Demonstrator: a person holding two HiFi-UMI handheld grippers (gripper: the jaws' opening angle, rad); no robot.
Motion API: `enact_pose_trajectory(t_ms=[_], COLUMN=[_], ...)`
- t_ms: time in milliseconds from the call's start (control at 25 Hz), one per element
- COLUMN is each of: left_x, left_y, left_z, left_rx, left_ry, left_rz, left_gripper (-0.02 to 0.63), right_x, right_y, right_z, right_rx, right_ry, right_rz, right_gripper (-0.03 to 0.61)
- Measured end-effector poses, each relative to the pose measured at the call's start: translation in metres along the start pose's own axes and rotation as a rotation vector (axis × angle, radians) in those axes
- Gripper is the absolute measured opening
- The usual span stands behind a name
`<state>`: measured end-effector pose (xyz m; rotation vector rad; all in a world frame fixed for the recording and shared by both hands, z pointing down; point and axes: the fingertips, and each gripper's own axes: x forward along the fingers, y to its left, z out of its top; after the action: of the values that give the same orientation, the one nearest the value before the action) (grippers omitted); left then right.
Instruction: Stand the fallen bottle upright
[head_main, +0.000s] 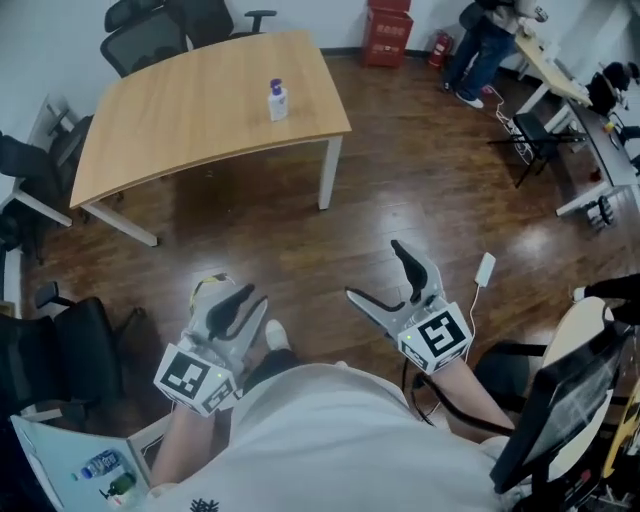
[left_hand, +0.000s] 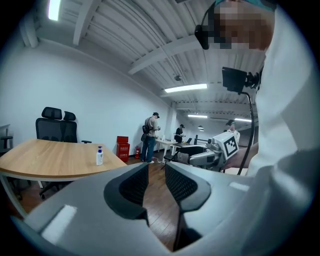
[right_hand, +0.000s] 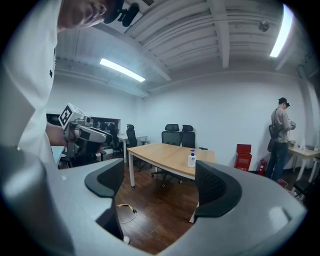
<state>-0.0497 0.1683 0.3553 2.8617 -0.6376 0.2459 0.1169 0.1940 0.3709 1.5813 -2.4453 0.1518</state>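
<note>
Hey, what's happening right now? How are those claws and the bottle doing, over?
Left gripper empty, jaws narrowly apart; right gripper empty, wide open. Bottle already upright on table, far from both. Nothing seen blocking the way.

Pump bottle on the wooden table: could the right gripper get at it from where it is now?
Probably not yet. The pump bottle stands far off on the wooden table, while the right gripper hangs open by the person's body. Only floor lies between, so walking over should do.

Bottle (head_main: 278, 101) white, cap seemingly blue. Table (head_main: 180, 120) pale wood. Floor (head_main: 400, 190) dark brown planks, glossy.
</note>
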Motion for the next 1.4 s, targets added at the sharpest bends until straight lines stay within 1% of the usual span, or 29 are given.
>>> enact_pose_trajectory(t_ms=[160,360,680,1080,1400], left_x=[-0.002,-0.015,-0.018,-0.024,-0.018], left_y=[-0.046,-0.093,-0.140,-0.150,-0.132], left_z=[-0.016,-0.034,-0.038,-0.046,-0.042], left_rx=[-0.006,-0.013,0.009,0.003,-0.004], left_ry=[0.015,0.059,0.069,0.085,0.081], left_rz=[-0.005,-0.029,-0.036,-0.022,-0.012], left_gripper=[0.106,0.106,0.106,0.106,0.106], right_x=[-0.043,-0.086,-0.129,-0.143,-0.123], right_y=[0.009,0.025,0.036,0.038,0.034], right_z=[-0.014,-0.015,-0.013,-0.019,-0.016], right_rx=[-0.009,0.005,0.019,0.011,0.003], right_ry=[0.000,-0.024,-0.071,-0.066,-0.053], right_rz=[0.003,0.002,0.017,0.018,0.033], right_gripper=[0.451,0.451,0.451,0.449,0.448])
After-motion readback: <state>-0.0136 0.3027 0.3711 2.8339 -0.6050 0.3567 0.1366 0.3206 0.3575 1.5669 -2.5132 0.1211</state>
